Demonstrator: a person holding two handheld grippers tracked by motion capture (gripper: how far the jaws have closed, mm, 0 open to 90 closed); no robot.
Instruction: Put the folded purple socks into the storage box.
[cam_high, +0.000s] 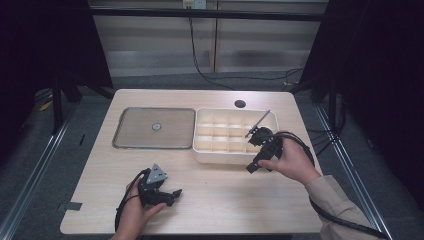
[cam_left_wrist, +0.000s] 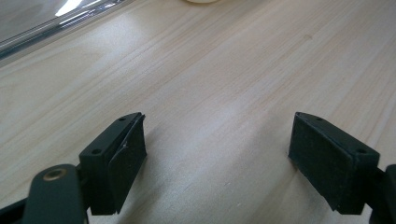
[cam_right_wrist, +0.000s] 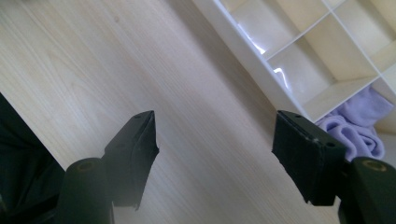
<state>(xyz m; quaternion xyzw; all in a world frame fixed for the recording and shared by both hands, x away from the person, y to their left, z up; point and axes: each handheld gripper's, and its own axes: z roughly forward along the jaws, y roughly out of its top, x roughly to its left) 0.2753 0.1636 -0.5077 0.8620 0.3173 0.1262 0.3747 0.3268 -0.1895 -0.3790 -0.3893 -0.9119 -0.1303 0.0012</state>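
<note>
A white box (cam_high: 235, 135) with several compartments stands at the table's middle right. In the right gripper view a lilac cloth (cam_right_wrist: 356, 127) lies in a corner compartment of this box (cam_right_wrist: 261, 70). My right gripper (cam_high: 253, 167) hangs at the box's near right corner, tilted down towards the tabletop. Its jaws (cam_right_wrist: 215, 116) are open with nothing between them. My left gripper (cam_high: 172, 195) rests low near the table's front edge, pointing right. It is open too (cam_left_wrist: 217, 120), with bare wood between its fingers.
A flat metal tray (cam_high: 131, 131) lies left of the box, with a small round object (cam_high: 156, 126) in its middle; its rim (cam_left_wrist: 46, 33) shows in the left gripper view. A round hole (cam_high: 240, 104) sits in the table behind the box. Cables trail off both grippers.
</note>
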